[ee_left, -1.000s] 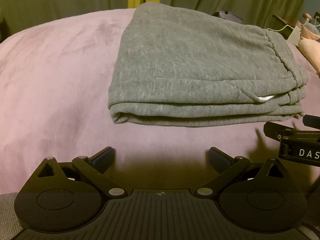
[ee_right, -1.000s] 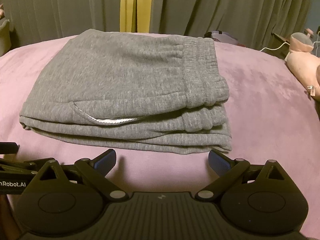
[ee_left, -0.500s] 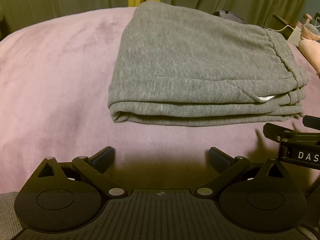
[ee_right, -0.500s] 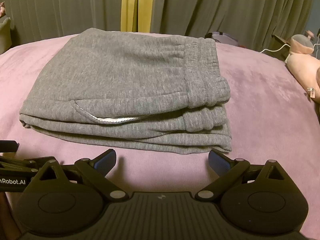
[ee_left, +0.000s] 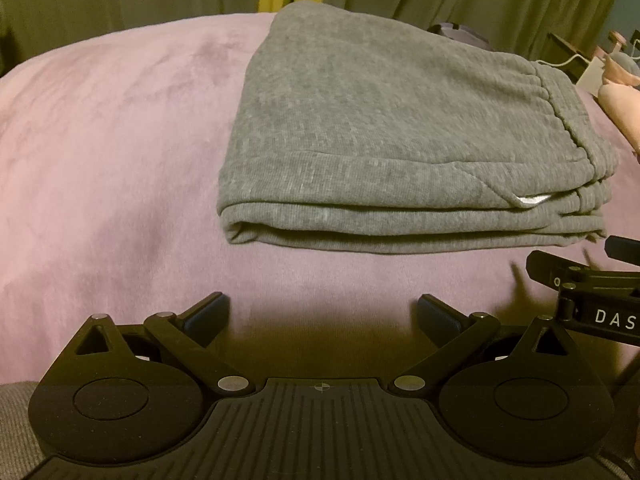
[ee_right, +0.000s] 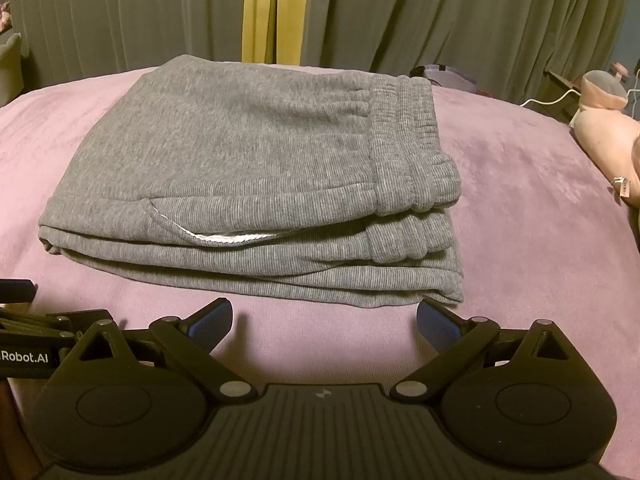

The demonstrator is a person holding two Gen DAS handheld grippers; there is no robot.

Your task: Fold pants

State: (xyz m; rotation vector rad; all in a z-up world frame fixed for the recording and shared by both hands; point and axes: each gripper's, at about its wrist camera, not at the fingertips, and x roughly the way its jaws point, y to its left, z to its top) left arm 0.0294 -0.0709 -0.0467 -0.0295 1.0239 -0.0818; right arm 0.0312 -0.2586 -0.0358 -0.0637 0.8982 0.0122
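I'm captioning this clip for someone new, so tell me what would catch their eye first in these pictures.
First the grey pants, folded into a thick stack in the middle of the pink bedspread, elastic waistband on the right and a white pocket edge showing at the front. Next, the left gripper and right gripper, both open and empty, just short of the stack's near edge. Beyond hang green curtains with a yellow strip.

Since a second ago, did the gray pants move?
No. The folded gray pants sit in the same spot on the pink blanket, below the yellow curtain strip.
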